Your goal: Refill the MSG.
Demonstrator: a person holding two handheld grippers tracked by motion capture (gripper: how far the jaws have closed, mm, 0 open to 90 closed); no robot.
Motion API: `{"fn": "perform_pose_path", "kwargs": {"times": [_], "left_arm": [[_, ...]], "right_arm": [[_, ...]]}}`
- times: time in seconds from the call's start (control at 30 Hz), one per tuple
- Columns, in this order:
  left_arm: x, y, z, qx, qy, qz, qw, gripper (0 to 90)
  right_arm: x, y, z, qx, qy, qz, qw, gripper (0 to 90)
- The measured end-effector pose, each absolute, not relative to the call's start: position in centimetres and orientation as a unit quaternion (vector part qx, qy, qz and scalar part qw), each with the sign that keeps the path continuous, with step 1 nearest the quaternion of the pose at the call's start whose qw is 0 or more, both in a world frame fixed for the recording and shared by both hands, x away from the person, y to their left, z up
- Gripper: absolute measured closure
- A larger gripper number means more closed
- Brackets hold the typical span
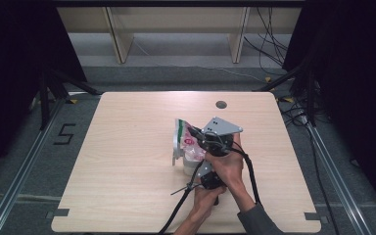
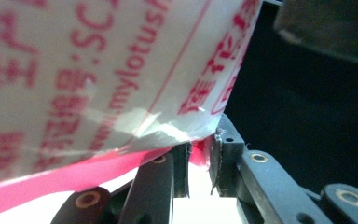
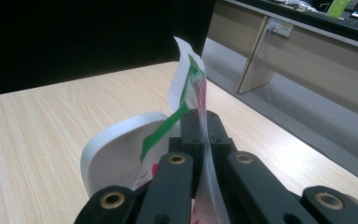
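Wooden table [image 1: 127,161] carries the work, and near its middle stands a white cup [image 3: 116,149]. I cannot see if it has anything inside. Above the cup I hold a plastic bag [image 1: 185,139] with red and green print, so the bag hangs between my two grippers and its lower part sits on the cup or just beside it.

My right gripper [image 3: 204,126] is fully closed on the thin upper edge of the bag; the film stands up between the jaws. My left gripper [image 2: 198,156] is almost closed and pinches a lower pink edge of the bag [image 2: 98,79], very near its corner.

What could go wrong, I think: both grips are on a narrow strip of slippery film. If I pull the two hands apart too fast, the corner can slide out of the left jaws, or the film can tear in a wrong place. The cup looks light, so a sideways pull on the bag may push it over.
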State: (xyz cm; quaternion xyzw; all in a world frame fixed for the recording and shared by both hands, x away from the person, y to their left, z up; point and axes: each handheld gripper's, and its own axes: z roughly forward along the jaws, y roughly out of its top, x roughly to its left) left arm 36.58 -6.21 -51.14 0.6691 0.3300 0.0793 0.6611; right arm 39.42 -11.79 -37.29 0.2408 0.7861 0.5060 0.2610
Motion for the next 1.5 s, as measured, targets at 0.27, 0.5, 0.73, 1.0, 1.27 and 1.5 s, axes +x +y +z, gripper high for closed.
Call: {"fn": "perform_pose_path", "kwargs": {"times": [0.27, 0.5, 0.73, 1.0, 1.27, 1.5], "left_arm": [[36.7, -6.2, -51.2, 0.663, 0.326, 0.078, 0.669, 79.2], [36.6, -6.3, -51.2, 0.665, 0.325, 0.077, 0.668, 79.2], [36.4, -6.3, -51.4, 0.673, 0.334, 0.083, 0.655, 79.0], [36.4, -6.2, -51.6, 0.682, 0.336, 0.079, 0.646, 78.3], [36.3, -6.2, -51.8, 0.685, 0.335, 0.083, 0.642, 78.0], [36.2, -6.5, -51.9, 0.665, 0.352, 0.073, 0.655, 77.7]], "right_arm": [[39.3, -11.8, -37.1, 0.238, 0.782, 0.511, 0.266, 90.0], [39.3, -11.8, -37.3, 0.244, 0.783, 0.508, 0.261, 90.0], [39.5, -12.1, -37.3, 0.246, 0.781, 0.51, 0.264, 90.0], [39.6, -13.1, -37.1, 0.256, 0.774, 0.519, 0.258, 90.0], [39.5, -13.5, -37.2, 0.257, 0.769, 0.529, 0.25, 90.0], [39.5, -13.9, -37.1, 0.266, 0.761, 0.536, 0.252, 90.0]]}}
